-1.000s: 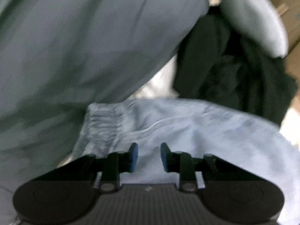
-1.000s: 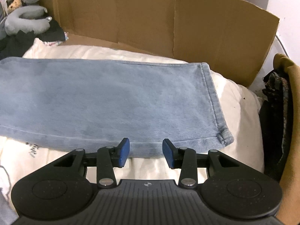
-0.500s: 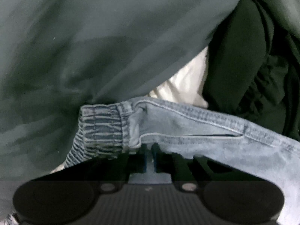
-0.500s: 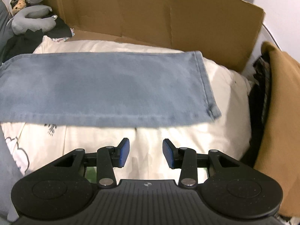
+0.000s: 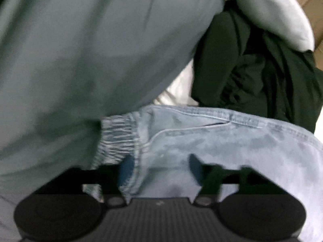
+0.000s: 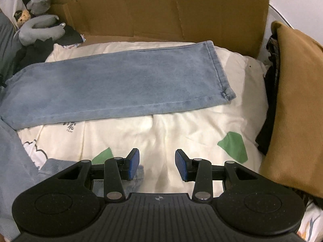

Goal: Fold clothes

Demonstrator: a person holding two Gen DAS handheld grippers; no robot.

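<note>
Jeans (image 6: 121, 86) lie lengthwise on bed (image 6: 181, 133), legs stacked flat, hem toward right edge near cardboard (image 6: 181, 14), waistband (image 5: 119, 139) at left end beside grey garment (image 5: 80, 60). Lengthwise fold looks done; cross folds hem-to-waist not yet made. Left tool (image 5: 159, 167) over waistband, jaws just been opening, now spread with denim lying between, pads not pressing: released. Right tool (image 6: 157, 164) above bare bedding near front edge, jaws apart, nothing held. Likely next: regrasp ends, fold across.
</note>
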